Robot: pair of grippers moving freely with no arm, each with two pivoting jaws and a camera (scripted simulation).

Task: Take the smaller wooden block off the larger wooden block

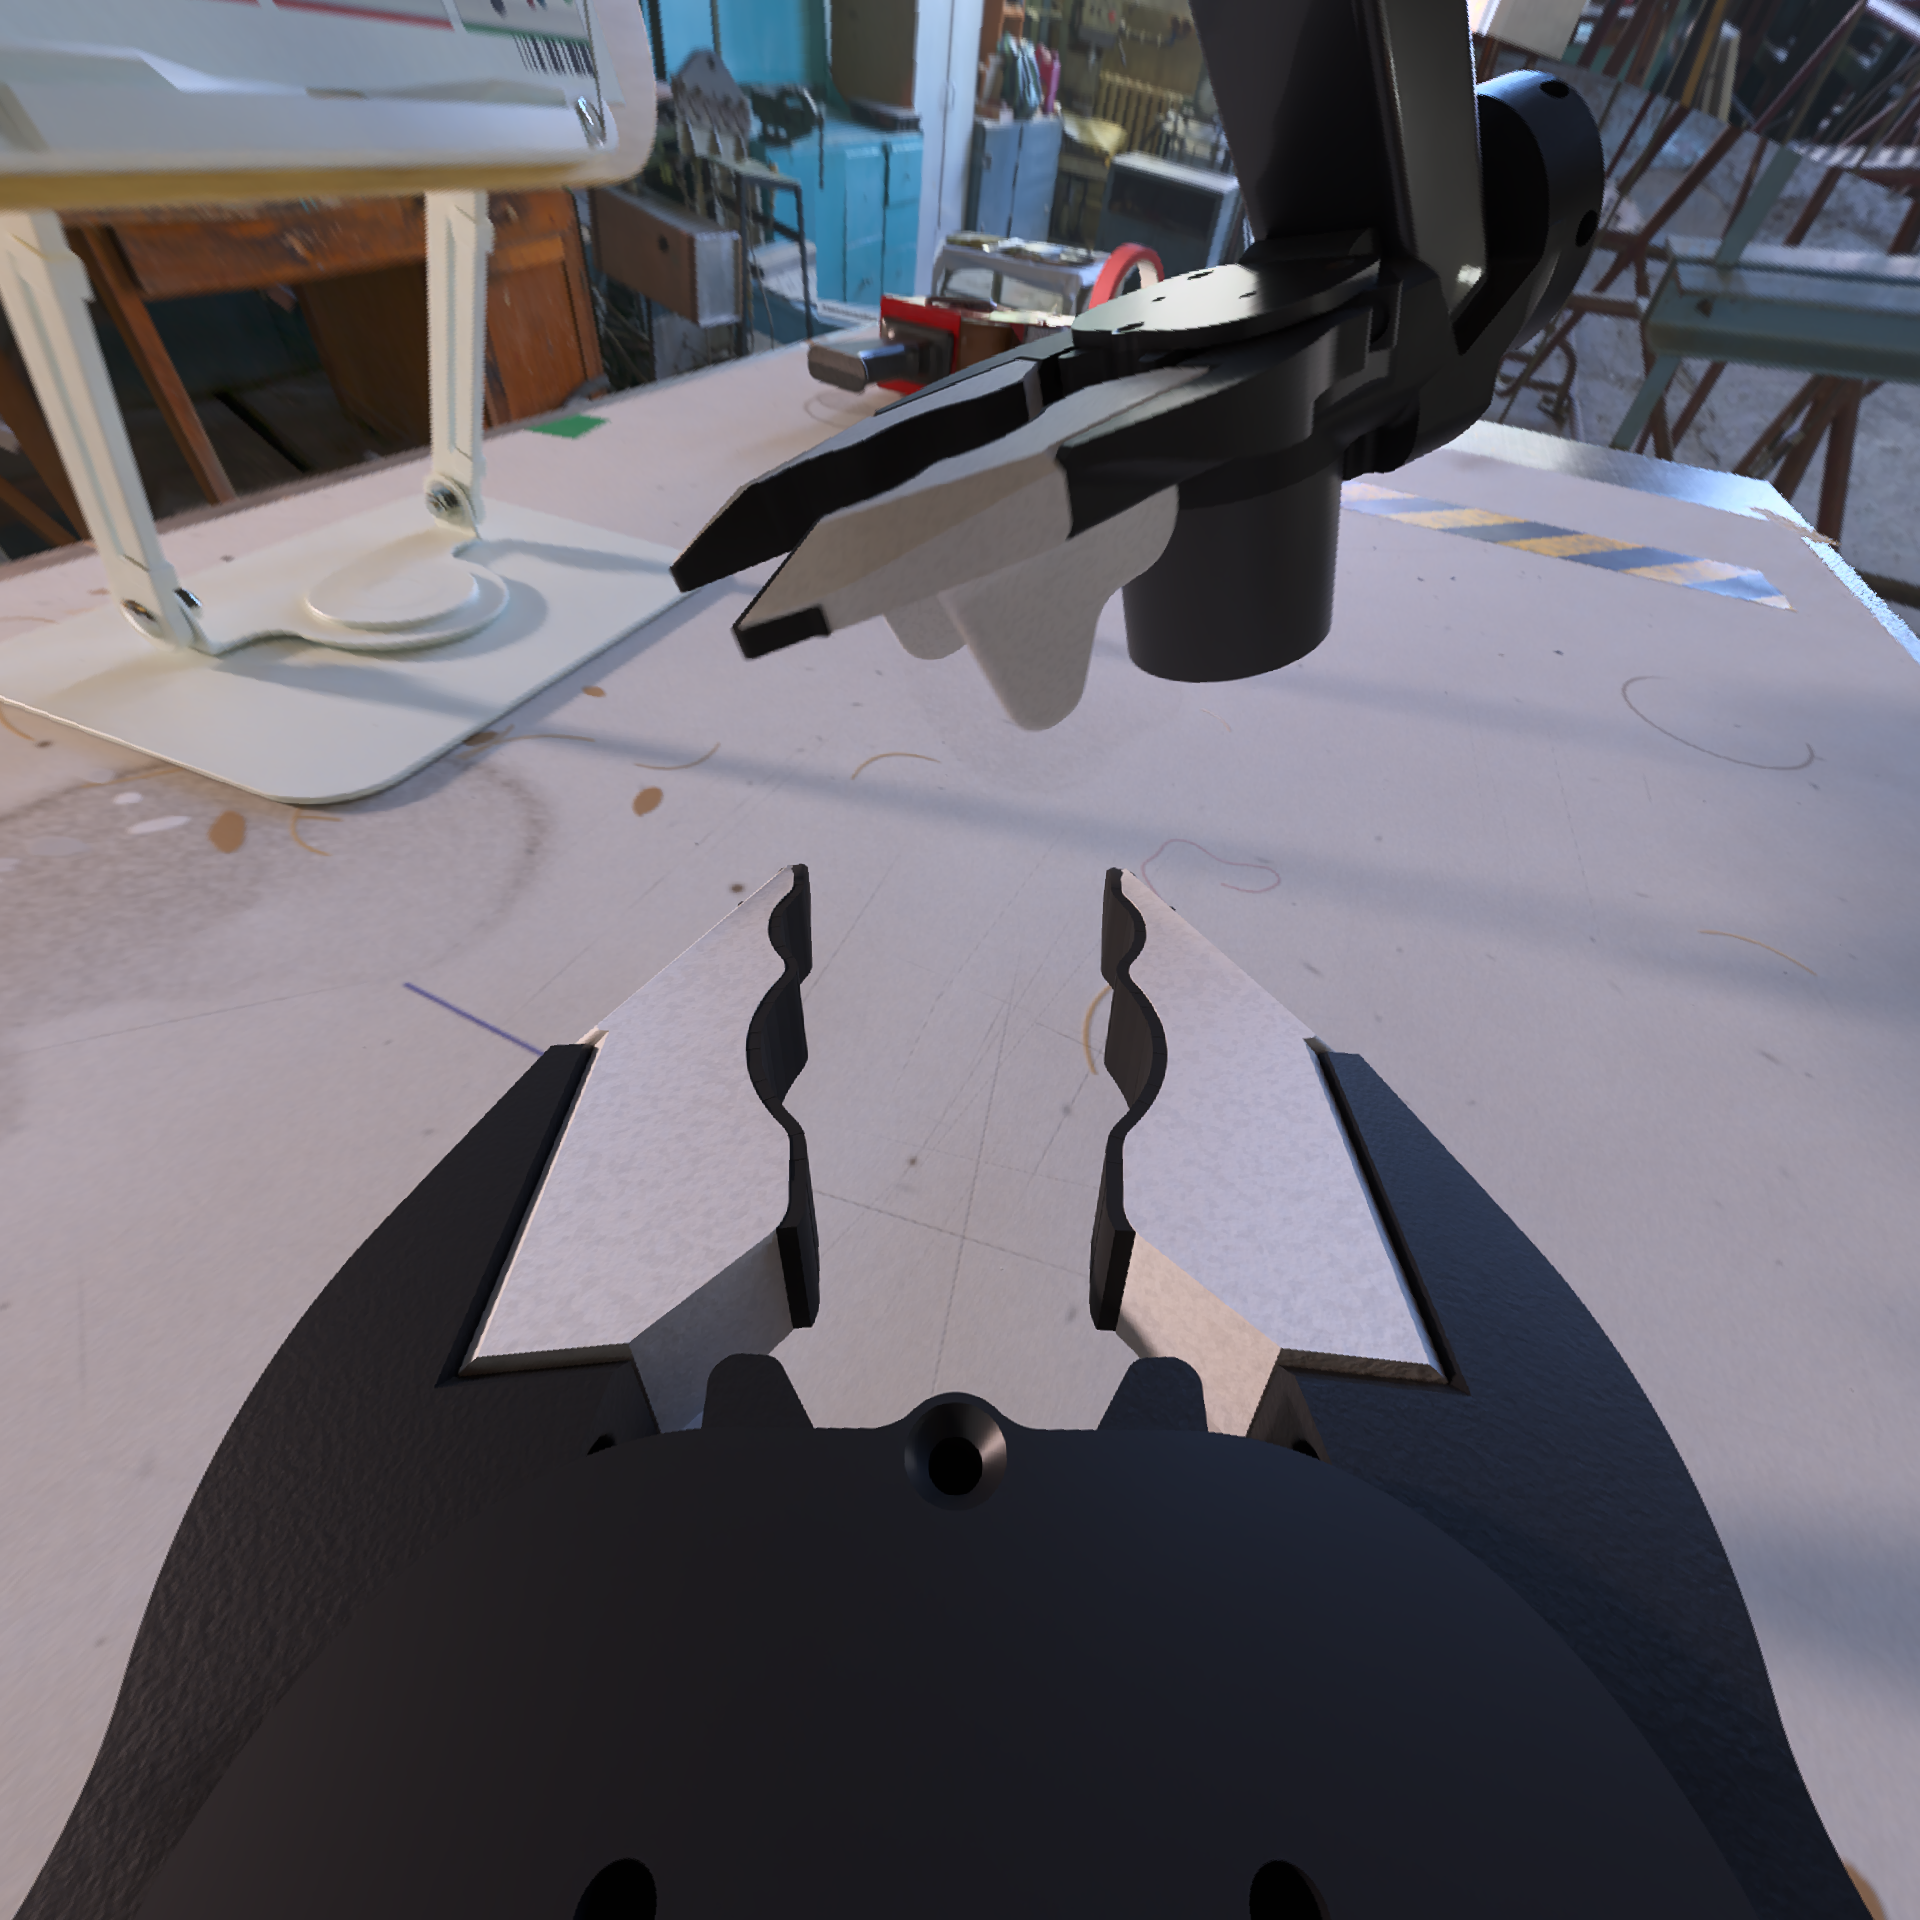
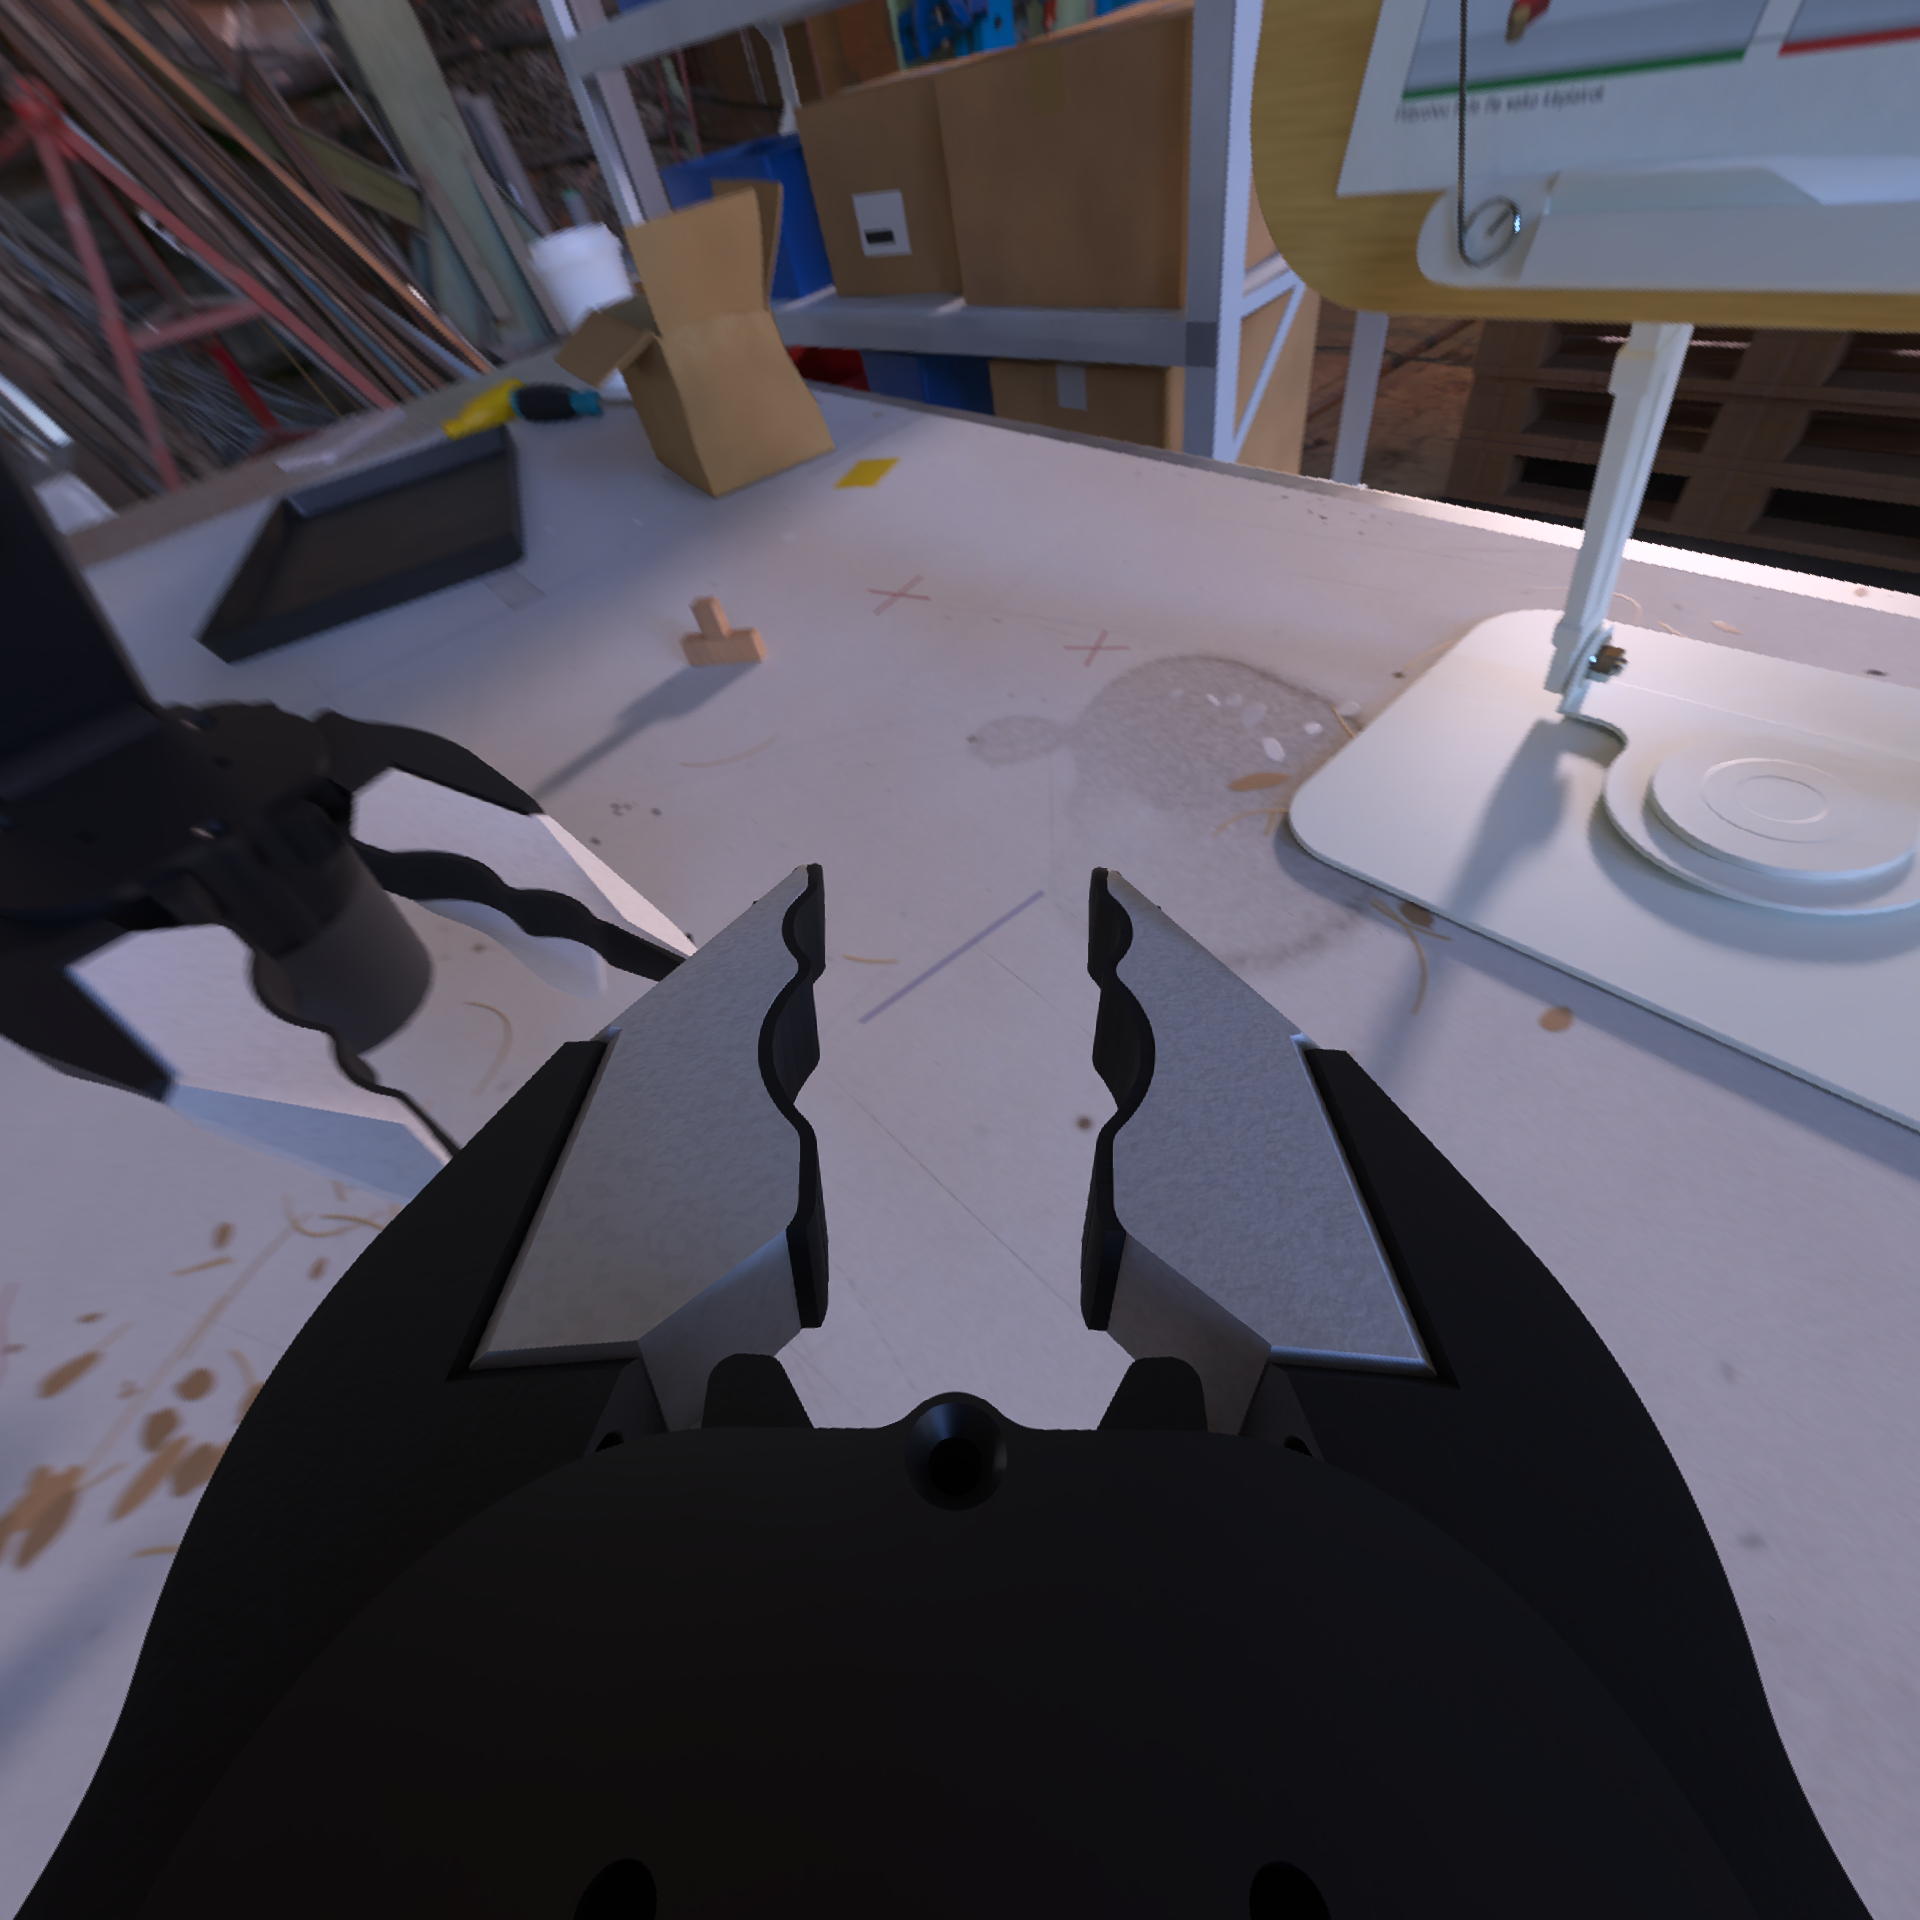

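Note:
The small wooden block [image 2: 712,615] stands upright on the larger wooden block [image 2: 729,650], far off on the white table, left of centre in the right wrist view. My right gripper [image 2: 956,883] is open and empty, well short of the blocks. My left gripper [image 1: 956,883] is open and empty above bare table. The blocks do not show in the left wrist view. There the right gripper [image 1: 727,603] hovers ahead, pointing left. The left gripper [image 2: 551,1044] shows at the left of the right wrist view.
A white stand with a flat base [image 2: 1662,831] sits on the right; it also shows in the left wrist view [image 1: 312,644]. A black tray [image 2: 384,540], an open cardboard box [image 2: 717,395] and a yellow-blue tool [image 2: 509,405] lie behind the blocks. A red tool [image 1: 935,332] lies at the far table edge.

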